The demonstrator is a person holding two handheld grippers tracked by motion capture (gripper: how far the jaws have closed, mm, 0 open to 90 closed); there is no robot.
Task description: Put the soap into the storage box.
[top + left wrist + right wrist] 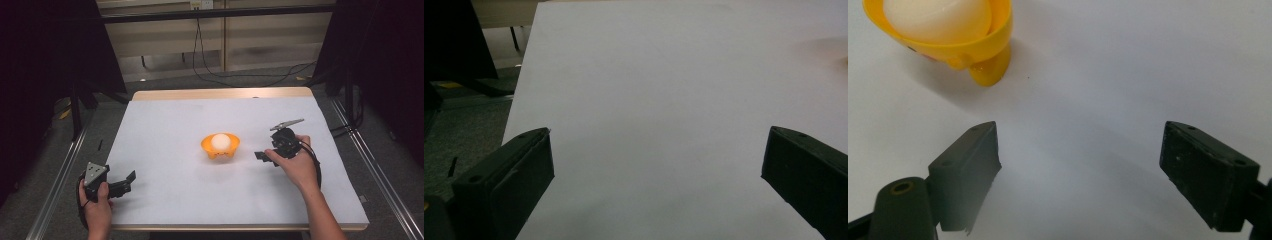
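Orange bowl [220, 146] holding white ball [220, 141] seen mid-table, just left of right gripper [263, 156]; jaws spread, nothing clamped. Left gripper [128, 181] parted, empty, well apart at near-left corner. Right hand judged nearer.

Both claws, left [131, 177] and right [260, 155], agape, empty.

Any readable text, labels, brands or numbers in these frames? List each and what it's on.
None readable.
Orange bowl: small dark and red marks low on its outer wall in the right gripper view, too blurred and too hidden to tell whether they are print.
White ball in the bowl: no print.
White table cover: plain.
Left gripper and right gripper: no lettering on jaws or bodies.
Wall fitting at top of high view: too small to read.
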